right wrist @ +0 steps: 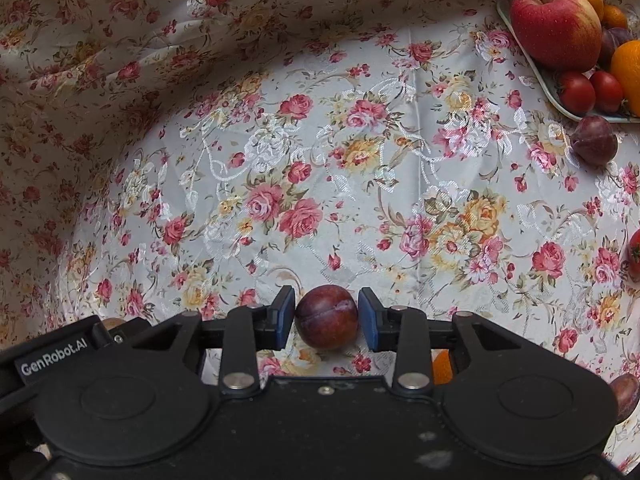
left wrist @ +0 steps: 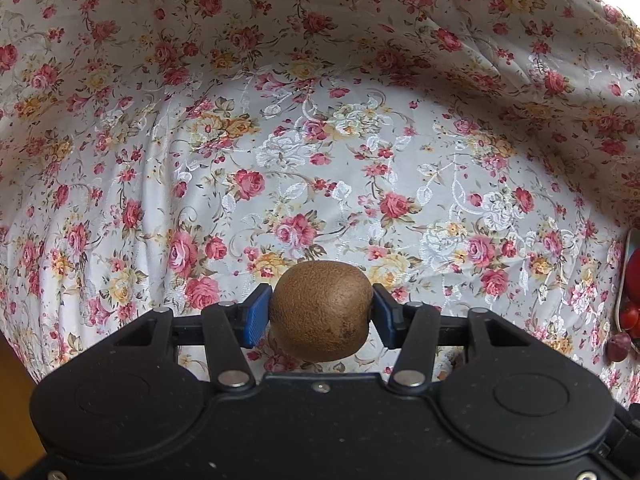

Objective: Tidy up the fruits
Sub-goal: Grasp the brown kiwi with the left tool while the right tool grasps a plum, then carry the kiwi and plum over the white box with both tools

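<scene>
The left gripper (left wrist: 322, 314) pinches one brown kiwi (left wrist: 321, 310) between its blue pads (left wrist: 256, 316), both pads pressed against the fruit's sides over the floral tablecloth (left wrist: 320, 160). The kiwi's underside is hidden behind the gripper body, so whether it rests on the cloth cannot be told. Far to this gripper's right, at the frame edge, a tray rim (left wrist: 622, 280) and a few red fruits are cut off and too partial to count; one dark plum (left wrist: 618, 347) lies on the cloth just beside them. The right gripper (right wrist: 326, 316) stands spread around a second plum (right wrist: 326, 317), which sits on the cloth; narrow gaps show between the fruit and each pad, so it is not gripped. Ahead and far to the right of this gripper a pale tray (right wrist: 538, 68) holds one red apple (right wrist: 556, 26), two cherry tomatoes (right wrist: 577, 93), a dark plum partly hidden behind the apple, and three orange fruits, each only partly in view. A third plum (right wrist: 594, 140) lies on the cloth just outside the tray's near rim. At the right edge a tomato (right wrist: 635, 254) is cut off, and close behind the gripper's right side a plum (right wrist: 626, 394) and an orange fruit (right wrist: 442, 366) are mostly covered by its body.
</scene>
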Motion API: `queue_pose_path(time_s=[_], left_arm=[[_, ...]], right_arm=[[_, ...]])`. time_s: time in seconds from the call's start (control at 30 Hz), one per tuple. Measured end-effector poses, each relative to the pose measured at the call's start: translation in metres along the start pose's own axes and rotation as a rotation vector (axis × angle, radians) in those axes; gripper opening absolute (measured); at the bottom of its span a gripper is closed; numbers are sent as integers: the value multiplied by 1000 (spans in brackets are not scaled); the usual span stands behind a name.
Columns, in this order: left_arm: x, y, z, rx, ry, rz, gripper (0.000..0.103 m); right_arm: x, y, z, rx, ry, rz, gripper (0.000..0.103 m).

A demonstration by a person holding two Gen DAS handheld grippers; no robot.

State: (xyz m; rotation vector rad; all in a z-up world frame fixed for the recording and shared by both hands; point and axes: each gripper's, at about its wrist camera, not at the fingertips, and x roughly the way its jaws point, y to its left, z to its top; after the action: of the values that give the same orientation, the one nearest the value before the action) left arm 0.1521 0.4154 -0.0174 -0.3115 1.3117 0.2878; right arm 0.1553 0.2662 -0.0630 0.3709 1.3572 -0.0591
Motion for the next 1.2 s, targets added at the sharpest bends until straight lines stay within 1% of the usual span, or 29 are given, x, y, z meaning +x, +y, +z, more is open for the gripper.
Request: queue_pose_path(time_s=[0.13,0.37,0.53,0.67,0.83,0.93,1.07,1.2], left_arm=[[-2,-2,-1,4,0,-2,58],[-7,-12,-1,21,-2,-6,58],[-15,-28,-4,53,-13,1,58],[-23,-49,-11,108,-31,4,58],[-26,-85,-25,181,-36,9,58],[-29,-111,-34,224,-35,-16,58],[-36,-150,-52,304,-48,-37,58],[-42,-185,-72,379,-45,-64,58]], right_arm=[[7,-1,0,2,32,-6,39],[0,1,-6,-37,13,-32,38],[-16,-18,-4,0,16,3,38],[-37,-46,2,58,-7,28,38],[-63,-90,12,135,-59,10,38],[-79,-123,19,190,-86,2,38],[-100,-172,24,267,-129,-30,38],[-115,-217,27,354,-151,-43,38]])
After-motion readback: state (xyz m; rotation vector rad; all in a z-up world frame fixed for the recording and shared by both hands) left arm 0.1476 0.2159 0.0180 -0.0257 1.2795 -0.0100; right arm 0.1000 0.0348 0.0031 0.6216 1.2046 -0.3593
